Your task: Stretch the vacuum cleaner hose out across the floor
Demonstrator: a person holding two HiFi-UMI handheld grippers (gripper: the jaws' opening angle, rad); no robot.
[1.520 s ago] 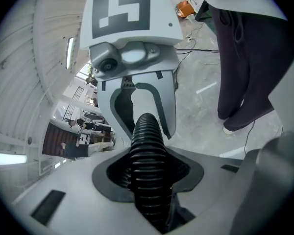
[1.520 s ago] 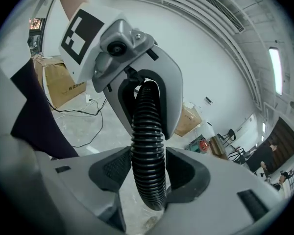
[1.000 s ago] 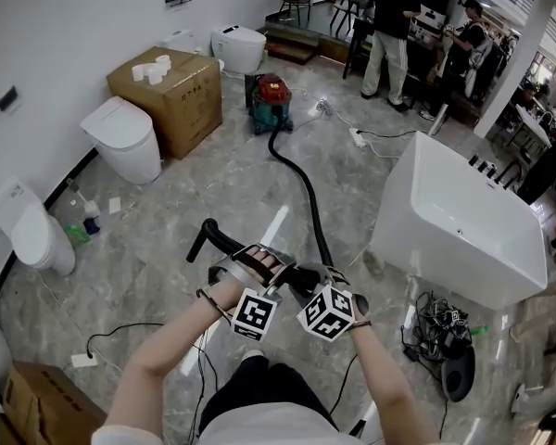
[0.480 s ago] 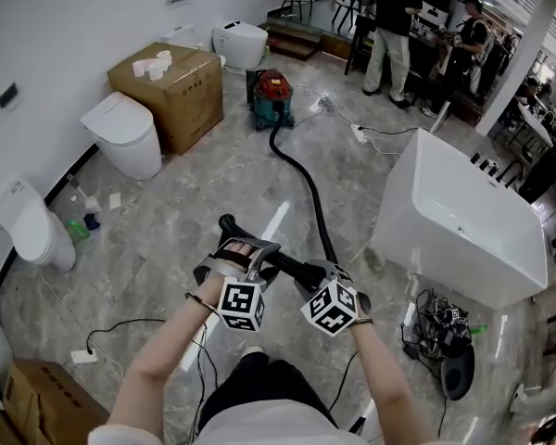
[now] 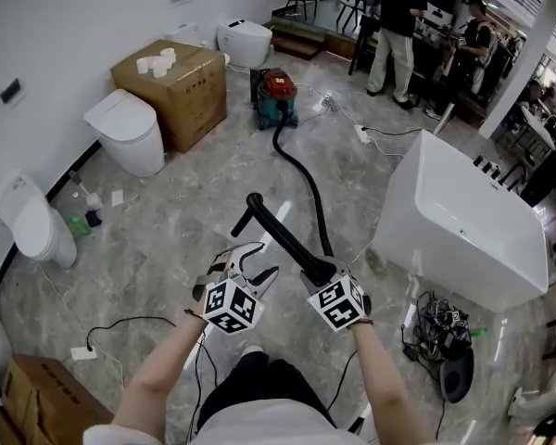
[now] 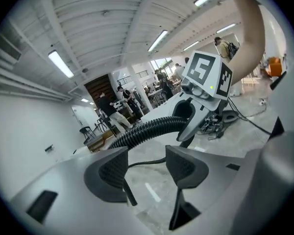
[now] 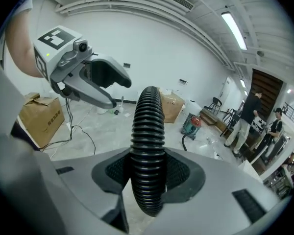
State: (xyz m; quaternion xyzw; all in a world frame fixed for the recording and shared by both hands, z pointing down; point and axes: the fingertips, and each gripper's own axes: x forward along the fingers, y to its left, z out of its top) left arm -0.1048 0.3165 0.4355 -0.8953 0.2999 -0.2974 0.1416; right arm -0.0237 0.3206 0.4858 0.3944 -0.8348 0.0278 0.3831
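**A:** So, head view first: where does it stand?
**B:** The hose curves from the vacuum cleaner to the right gripper. Its free end juts out ahead of the left gripper.
**A:** Left gripper view?
**B:** Its jaws have just been opening and stand apart with nothing between them. The hose passes just beyond their tips, probably not touching.
**A:** Right gripper view?
**B:** It is clamped on the ribbed hose, squeezing both sides.
**A:** Which step, then?
**B:** A regrip, I'd judge. Next the left should take hold of the hose, then both should pull away from the vacuum cleaner until the curves straighten.
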